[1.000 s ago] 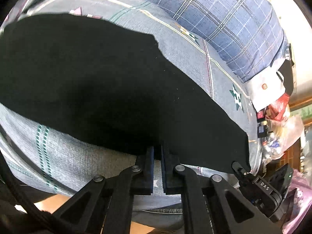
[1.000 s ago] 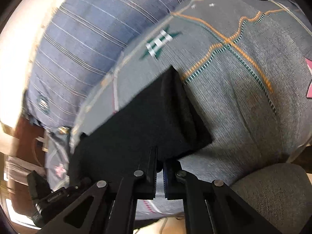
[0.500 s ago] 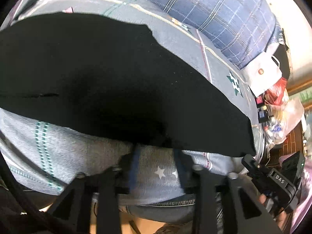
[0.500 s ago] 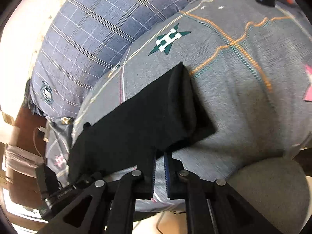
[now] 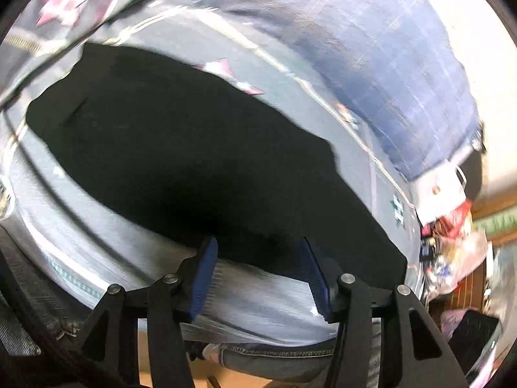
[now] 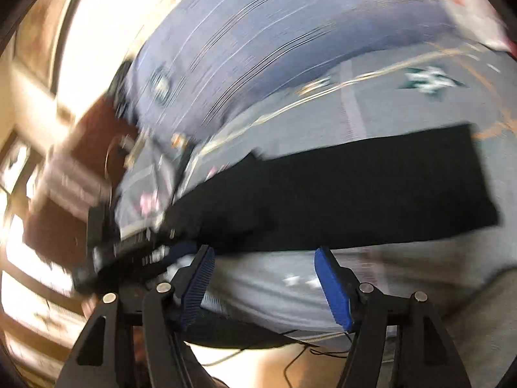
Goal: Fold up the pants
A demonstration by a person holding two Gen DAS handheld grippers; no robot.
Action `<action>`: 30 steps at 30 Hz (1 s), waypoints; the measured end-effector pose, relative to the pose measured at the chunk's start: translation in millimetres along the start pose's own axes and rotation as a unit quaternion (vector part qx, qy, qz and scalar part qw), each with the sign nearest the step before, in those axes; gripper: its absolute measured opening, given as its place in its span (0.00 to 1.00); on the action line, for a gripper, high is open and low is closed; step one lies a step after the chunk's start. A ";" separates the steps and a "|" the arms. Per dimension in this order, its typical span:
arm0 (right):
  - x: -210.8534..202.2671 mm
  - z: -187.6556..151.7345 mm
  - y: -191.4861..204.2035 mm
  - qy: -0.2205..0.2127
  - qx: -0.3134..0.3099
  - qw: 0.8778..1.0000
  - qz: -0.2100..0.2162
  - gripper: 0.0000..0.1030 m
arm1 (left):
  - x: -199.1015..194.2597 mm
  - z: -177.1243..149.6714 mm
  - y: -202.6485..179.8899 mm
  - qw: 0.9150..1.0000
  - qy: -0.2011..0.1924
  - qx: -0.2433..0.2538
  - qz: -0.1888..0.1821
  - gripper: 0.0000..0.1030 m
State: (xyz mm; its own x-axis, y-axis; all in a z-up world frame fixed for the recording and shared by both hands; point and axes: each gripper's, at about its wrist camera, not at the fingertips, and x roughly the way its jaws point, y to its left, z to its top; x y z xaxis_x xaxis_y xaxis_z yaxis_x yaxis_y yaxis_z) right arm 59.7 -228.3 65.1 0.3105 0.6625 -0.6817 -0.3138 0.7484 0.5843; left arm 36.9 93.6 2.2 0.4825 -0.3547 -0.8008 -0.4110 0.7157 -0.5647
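Black pants [image 5: 194, 161] lie flat on a grey patterned bedsheet [image 5: 97, 236], folded lengthwise into a long band. My left gripper [image 5: 258, 252] hovers at the pants' near edge, its jaws opening, with only sheet and the hem's edge between the blue pads [image 5: 205, 274]. In the blurred right wrist view the pants [image 6: 355, 194] stretch across the middle. My right gripper [image 6: 265, 262] sits just before their near edge, jaws opening, and nothing is pinched between them.
A blue plaid pillow [image 5: 371, 48] lies beyond the pants against the wall. Bags and small clutter [image 5: 452, 236] crowd the right end of the bed. The bed's front edge [image 6: 290, 329] runs under both grippers, with cables and floor below. The other gripper [image 6: 103, 242] shows at left.
Both grippers went from shut on the pants' near edge to open, releasing the fabric. Both pulled back and swung sideways, the right one rolling, so the pants now lie free.
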 end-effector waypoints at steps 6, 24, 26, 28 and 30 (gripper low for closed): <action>62.7 -11.2 46.2 0.059 -0.074 0.995 -0.014 0.55 | -5.4 17.3 43.5 1.000 0.012 -0.029 -0.001 0.53; 114.2 12.3 80.6 0.046 -0.235 0.964 -0.114 0.50 | -0.6 32.3 69.7 0.995 -0.009 -0.078 -0.054 0.52; 119.9 9.3 91.5 0.047 -0.263 0.958 -0.107 0.50 | 3.6 32.4 63.6 0.996 -0.014 -0.075 -0.046 0.51; 129.4 6.4 96.1 0.051 -0.276 0.953 -0.115 0.50 | 4.4 33.5 60.2 0.997 -0.021 -0.070 -0.033 0.47; 143.4 5.1 90.9 0.065 -0.272 0.954 -0.111 0.50 | 4.0 34.7 58.8 0.997 -0.036 -0.063 -0.008 0.33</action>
State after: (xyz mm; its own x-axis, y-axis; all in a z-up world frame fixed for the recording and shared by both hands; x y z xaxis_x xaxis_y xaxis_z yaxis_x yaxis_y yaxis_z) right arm 80.2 -65.2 22.7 0.3214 0.4531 -0.8315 -0.6836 0.7186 0.1274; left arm 41.4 155.1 -27.3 0.5427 -0.3184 -0.7772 -0.4936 0.6278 -0.6019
